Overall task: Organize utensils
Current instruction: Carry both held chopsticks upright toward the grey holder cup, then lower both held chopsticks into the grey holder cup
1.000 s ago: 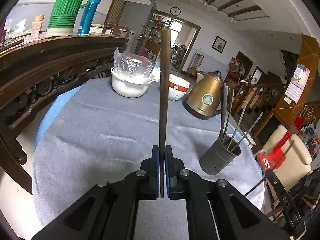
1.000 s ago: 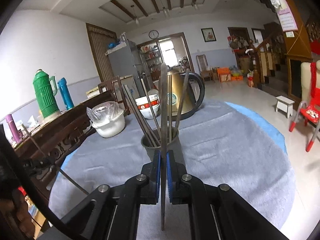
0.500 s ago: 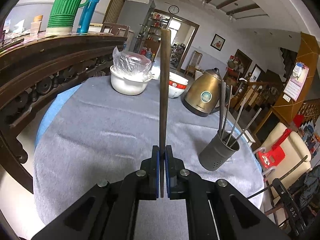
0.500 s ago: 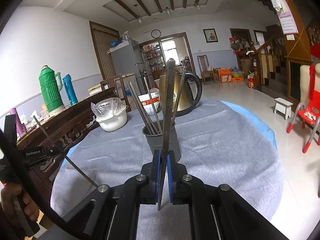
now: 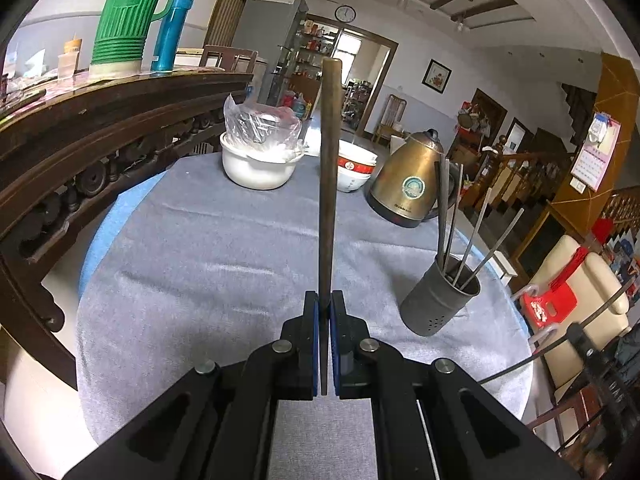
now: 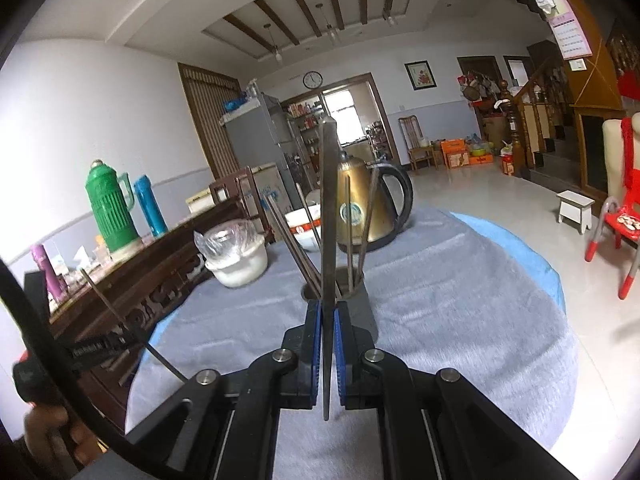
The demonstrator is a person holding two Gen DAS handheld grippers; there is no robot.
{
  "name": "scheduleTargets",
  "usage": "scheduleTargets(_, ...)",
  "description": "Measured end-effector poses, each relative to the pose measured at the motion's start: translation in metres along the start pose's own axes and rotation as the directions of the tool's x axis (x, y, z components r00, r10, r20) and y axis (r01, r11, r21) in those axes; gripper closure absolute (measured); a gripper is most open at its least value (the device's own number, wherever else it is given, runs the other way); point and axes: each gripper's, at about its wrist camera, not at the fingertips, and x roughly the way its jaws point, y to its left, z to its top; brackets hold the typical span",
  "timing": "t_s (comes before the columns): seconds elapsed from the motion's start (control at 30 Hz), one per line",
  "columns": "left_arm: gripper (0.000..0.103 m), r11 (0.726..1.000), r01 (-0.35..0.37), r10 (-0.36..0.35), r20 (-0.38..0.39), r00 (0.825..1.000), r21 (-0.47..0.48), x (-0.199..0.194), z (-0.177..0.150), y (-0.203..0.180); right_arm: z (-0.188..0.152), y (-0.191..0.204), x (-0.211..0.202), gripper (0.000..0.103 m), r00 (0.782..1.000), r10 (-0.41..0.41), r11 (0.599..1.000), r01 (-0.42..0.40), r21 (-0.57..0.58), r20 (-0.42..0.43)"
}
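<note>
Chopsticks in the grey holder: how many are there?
5 in the holder: a pair leaning left, one beside it, two on the right; the held chopstick may hide more.

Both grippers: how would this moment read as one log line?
left gripper: shut on brown chopstick | right gripper: shut on grey chopstick | holder: behind right gripper

White walls w/ grey lower band; white ceiling w/ dark wooden beams. Round wall clock above wood-framed doorway; framed picture to its right. Pale glossy tile floor. Dark carved wooden sideboard at left. Wooden staircase w/ banister, small white stool, red plastic kid's chair at right.
</note>
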Motion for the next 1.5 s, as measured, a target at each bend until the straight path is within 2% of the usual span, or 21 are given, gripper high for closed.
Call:
scheduleTargets(0.23, 0.098, 1.0, -0.016, 0.016, -0.013, 1.0, 0.015, 0.001, 0.007, -0.006, 0.014, 0.006, 0.0, 0.096, 0.999, 0.035, 0.999, -0.035, 0.013, 0.014)
scheduleTargets(0.5, 0.098, 0.999, 0.005, -0.005, -0.007, 1.0, 0.035, 0.004, 0.019, -0.019, 0.03, 0.007, -0.002, 0.096, 0.997, 0.058, 0.998, -0.059, 0.027, 0.041)
scheduleTargets(0.8, 0.098, 0.994, 0.105, -0.105, 0.039, 0.994, 0.002, 0.001, 0.057, -0.04, 0.063, 0.003, -0.006, 0.096, 0.991, 0.057, 0.998, -0.06, 0.024, 0.117)
scheduleTargets(1.03, 0.098, 0.978, 0.208, -0.206, 0.084, 0.975, -0.024, 0.004, 0.097, -0.065, 0.097, -0.002, -0.002, 0.096, 0.982, 0.041, 0.999, -0.045, 0.017, 0.185)
scheduleTargets(1.23, 0.098, 0.966, 0.258, -0.256, 0.063, 0.965, -0.028, 0.026, 0.116, -0.088, 0.11, -0.005, 0.019, 0.096, 0.984, 0.033, 0.999, -0.036, 0.013, 0.174)
scheduleTargets(1.5, 0.098, 0.963, 0.268, -0.268, -0.009, 0.963, 0.028, 0.062, 0.113, -0.121, 0.108, -0.008, 0.057, 0.096, 0.995, 0.021, 1.0, -0.02, -0.007, 0.093)
